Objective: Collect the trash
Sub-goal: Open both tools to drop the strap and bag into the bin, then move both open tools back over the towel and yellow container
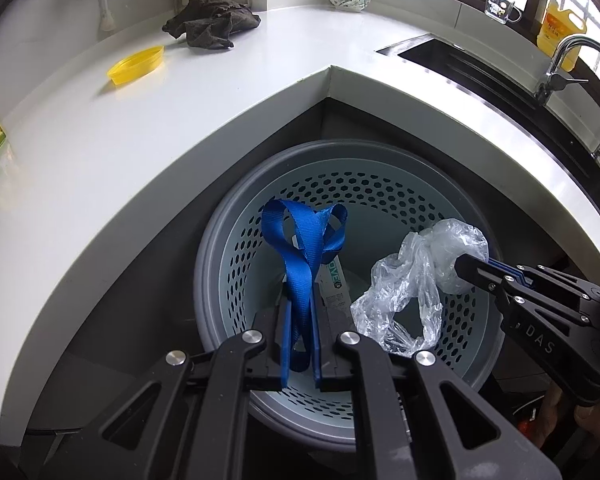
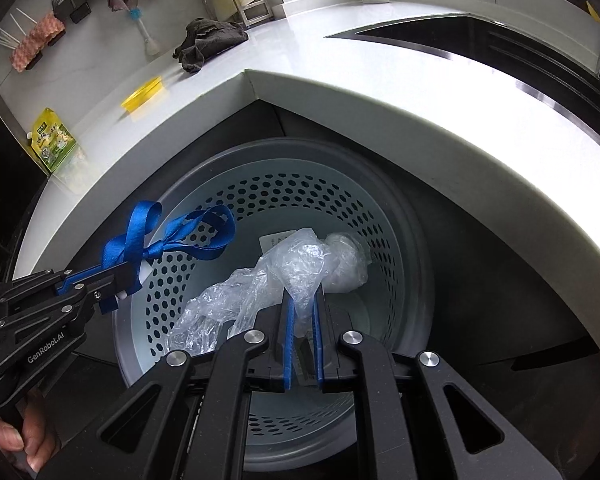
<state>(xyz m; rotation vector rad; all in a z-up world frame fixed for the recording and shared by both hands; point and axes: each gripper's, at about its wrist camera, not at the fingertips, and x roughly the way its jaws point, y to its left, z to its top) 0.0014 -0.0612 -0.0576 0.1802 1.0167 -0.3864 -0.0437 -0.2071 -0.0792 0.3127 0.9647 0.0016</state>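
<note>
Strap (image 1: 304,276) between left jaws; bag (image 2: 300,280) between right.

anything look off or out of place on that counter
A yellow lid lies alone on the white counter with no container beside it, and a dark rag sits crumpled near the wall. Nothing looks spilled or broken.

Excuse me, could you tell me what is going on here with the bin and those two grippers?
A person is collecting trash with two tools. The left hand-held gripper is shut on a blue strap, and the right hand-held gripper is shut on a crumpled plastic bag. Both hang over the open perforated bin below the counter, not yet released.
</note>
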